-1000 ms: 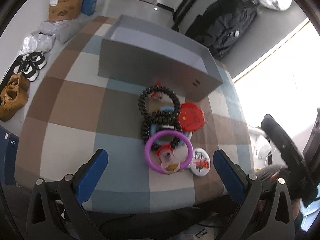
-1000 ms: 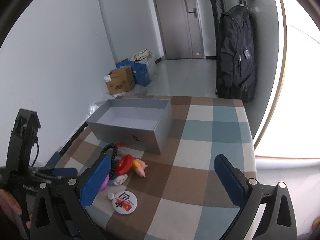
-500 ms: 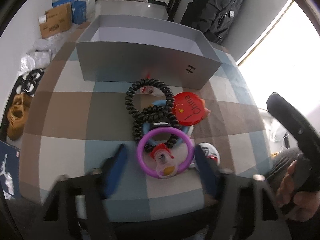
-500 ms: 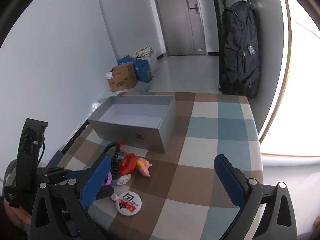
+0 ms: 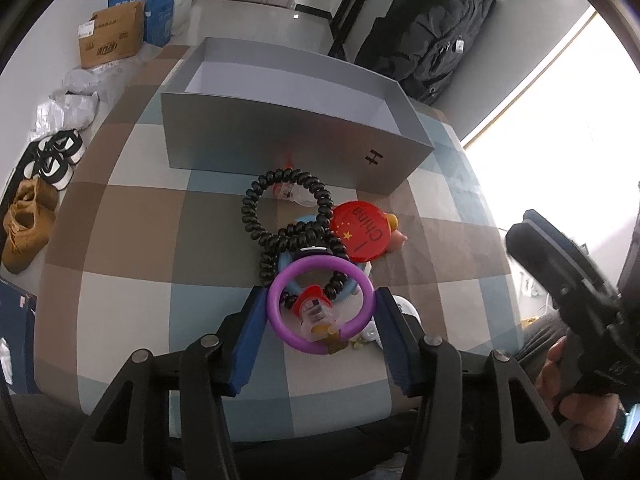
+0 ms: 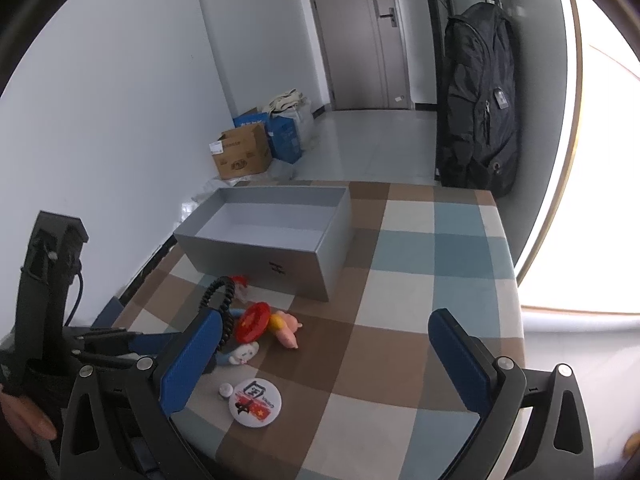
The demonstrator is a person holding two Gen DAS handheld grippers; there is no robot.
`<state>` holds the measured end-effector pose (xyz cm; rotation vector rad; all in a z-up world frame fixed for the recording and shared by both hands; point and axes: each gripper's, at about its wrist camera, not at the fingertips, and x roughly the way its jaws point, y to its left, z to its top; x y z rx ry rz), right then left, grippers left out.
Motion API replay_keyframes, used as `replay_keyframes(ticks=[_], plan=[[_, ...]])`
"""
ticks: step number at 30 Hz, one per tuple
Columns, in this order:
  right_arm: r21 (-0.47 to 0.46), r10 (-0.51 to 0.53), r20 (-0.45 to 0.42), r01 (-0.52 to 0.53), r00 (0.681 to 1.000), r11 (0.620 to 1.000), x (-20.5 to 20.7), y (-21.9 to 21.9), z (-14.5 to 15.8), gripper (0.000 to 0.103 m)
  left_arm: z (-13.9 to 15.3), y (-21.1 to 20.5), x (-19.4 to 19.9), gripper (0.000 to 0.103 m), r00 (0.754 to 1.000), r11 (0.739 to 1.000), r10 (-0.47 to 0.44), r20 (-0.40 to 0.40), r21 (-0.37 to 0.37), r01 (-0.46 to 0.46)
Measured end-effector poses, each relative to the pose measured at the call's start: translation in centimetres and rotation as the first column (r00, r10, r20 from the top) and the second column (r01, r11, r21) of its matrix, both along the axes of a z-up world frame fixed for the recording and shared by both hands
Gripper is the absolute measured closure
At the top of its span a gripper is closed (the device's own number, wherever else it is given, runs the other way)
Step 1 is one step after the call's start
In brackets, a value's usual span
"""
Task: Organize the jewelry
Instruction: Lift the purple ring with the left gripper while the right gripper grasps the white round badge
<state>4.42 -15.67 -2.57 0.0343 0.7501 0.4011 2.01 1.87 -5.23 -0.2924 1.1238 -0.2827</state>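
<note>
Two blue pads of the left gripper [image 5: 320, 320] bracket the purple ring [image 5: 320, 304], one at each side of it; its jaws have just been closing, and the pads seem to touch the ring's outer edge, half open. The ring lies flat near the table's [image 5: 132, 240] near edge, atop a black coil bracelet [image 5: 288, 216], with the open grey box [image 5: 288, 136] beyond, toward the far edge.

From the right wrist, the right gripper [image 6: 320, 360] hangs wide open and empty above the table's near edge, farther from the pile, with a round badge [image 6: 255, 402] below.
</note>
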Motion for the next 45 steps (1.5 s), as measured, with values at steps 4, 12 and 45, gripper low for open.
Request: replay_keyframes(ticks=[4, 12, 45], plan=[[-0.016, 0.002, -0.003, -0.002, 1.000, 1.000, -0.1, 0.1, -0.2, 0.000, 0.1, 0.5, 0.2, 0.055, 1.000, 0.999, 0.018, 0.004, -0.036, -0.018], [-0.047, 0.012, -0.002, -0.013, 1.000, 0.999, -0.1, 0.7, -0.5, 0.000, 0.7, 0.3, 0.2, 0.055, 0.999, 0.998, 0.012, 0.030, -0.067, -0.010], [-0.040, 0.119, -0.176, -0.128, 0.977, 0.991, -0.5, 2.3, -3.2, 0.001, 3.6, 3.2, 2.8, 0.055, 0.993, 0.952, 0.039, 0.107, -0.306, -0.005]])
